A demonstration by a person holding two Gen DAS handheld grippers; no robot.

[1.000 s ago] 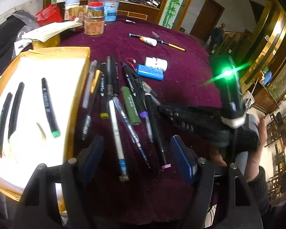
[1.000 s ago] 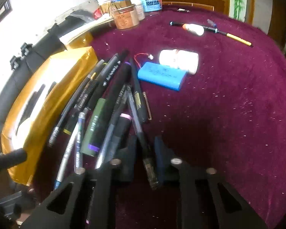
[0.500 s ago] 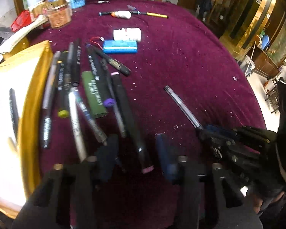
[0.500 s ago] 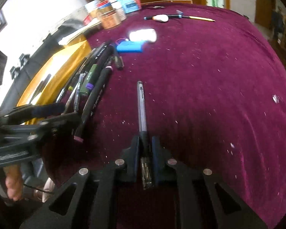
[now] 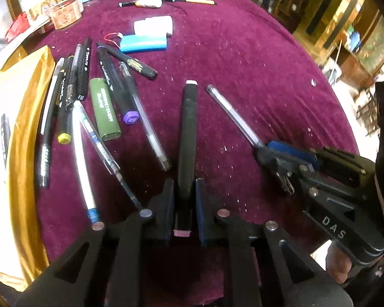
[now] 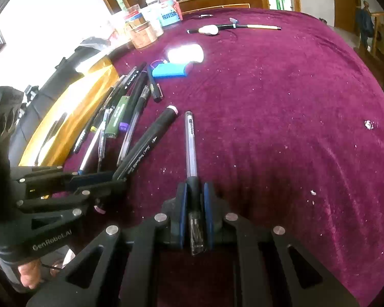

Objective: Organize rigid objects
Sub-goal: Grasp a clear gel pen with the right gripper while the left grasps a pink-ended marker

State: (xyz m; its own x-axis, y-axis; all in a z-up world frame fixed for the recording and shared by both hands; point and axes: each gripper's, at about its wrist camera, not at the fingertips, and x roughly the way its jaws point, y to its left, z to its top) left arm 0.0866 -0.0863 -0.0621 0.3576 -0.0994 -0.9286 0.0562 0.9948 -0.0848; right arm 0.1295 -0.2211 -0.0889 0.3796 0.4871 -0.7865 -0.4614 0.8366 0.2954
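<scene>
A black marker [image 5: 189, 128] with pink end caps lies on the dark red tablecloth [image 5: 243, 64], apart from the pen pile. My left gripper [image 5: 184, 186] is closing on its near end, and the blue pads touch the barrel on both sides. In the right wrist view the same marker [image 6: 151, 140] runs into the left gripper [image 6: 115, 176]. My right gripper [image 6: 194, 189] is shut on a clear pen [image 6: 190, 143] by its dark grip end. The pen's tip points away across the cloth. The left wrist view shows this pen [image 5: 233, 112] and the right gripper [image 5: 266, 151] at the right.
Several pens and markers [image 5: 102, 107] lie in a pile beside a yellow-rimmed box [image 5: 25, 117] at the left. A blue battery pack [image 5: 143, 43], a white bottle [image 5: 153, 24] and jars [image 5: 64, 12] stand farther back. A person stands in the far doorway.
The left gripper's jaws have gone from wide open to closed around the black marker, which now lies apart from the pile. The right gripper drew the clear pen out to the right, then held still.
</scene>
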